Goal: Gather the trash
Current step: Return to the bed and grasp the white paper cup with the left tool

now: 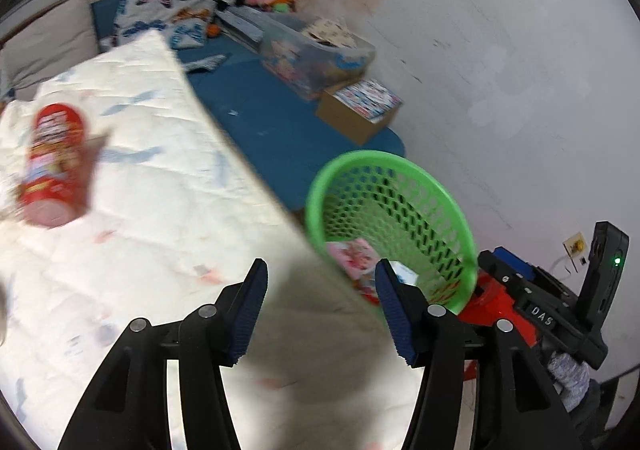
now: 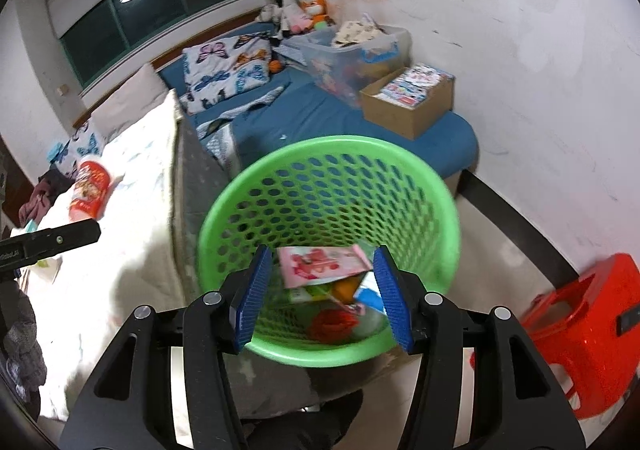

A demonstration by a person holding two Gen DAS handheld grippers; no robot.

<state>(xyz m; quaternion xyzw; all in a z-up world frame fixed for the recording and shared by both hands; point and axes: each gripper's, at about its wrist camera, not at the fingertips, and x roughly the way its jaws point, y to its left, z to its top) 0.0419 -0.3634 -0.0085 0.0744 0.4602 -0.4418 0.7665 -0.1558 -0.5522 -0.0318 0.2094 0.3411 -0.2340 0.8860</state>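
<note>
At far left of the left wrist view, a red snack canister lies blurred on its side on a white quilted bed, well apart from the left claw, whose blue-padded jaws stand spread over the quilt's edge with nothing between them. To the right, a green perforated wastebasket stands beside the bed, wrappers visible inside. In the right wrist view, the canister rests at mid-left on the bed; at centre, the right claw hangs spread above the wastebasket, pinching nothing, over a pink wrapper and other packets. A red plastic stool sits at lower right.
</note>
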